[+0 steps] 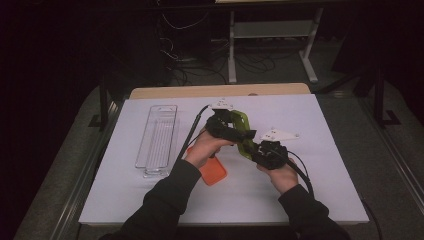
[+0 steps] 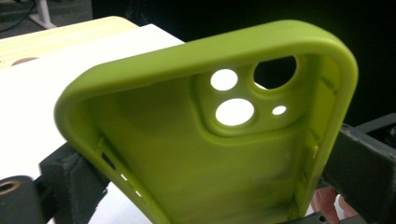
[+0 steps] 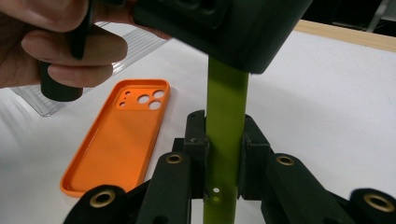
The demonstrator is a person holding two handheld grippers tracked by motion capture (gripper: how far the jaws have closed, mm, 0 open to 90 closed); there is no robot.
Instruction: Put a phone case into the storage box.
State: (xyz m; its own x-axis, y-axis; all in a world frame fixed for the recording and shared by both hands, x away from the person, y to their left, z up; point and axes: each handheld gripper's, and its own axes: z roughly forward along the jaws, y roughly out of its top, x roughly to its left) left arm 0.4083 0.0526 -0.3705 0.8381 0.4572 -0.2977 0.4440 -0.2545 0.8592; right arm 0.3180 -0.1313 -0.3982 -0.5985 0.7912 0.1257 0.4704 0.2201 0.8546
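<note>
A lime-green phone case (image 1: 244,131) is held in the air above the table between both grippers. In the left gripper view its hollow inside (image 2: 177,140) faces the camera, camera holes at the top, and my left gripper (image 2: 217,172) is shut across its width, one jaw on each long side. My right gripper (image 3: 225,154) is shut on the case's thin end (image 3: 226,102), which stands edge-on between the pads. In the high view the left gripper (image 1: 231,129) is up-left of the case and the right gripper (image 1: 260,150) down-right. An orange phone case (image 3: 116,135) lies open side up on the white mat.
A clear plastic tray (image 1: 157,140) lies lengthwise at the left of the white mat (image 1: 310,190). The orange case (image 1: 215,174) sits partly under the person's left hand. Bare wood of the table (image 1: 220,91) shows beyond the mat's far edge.
</note>
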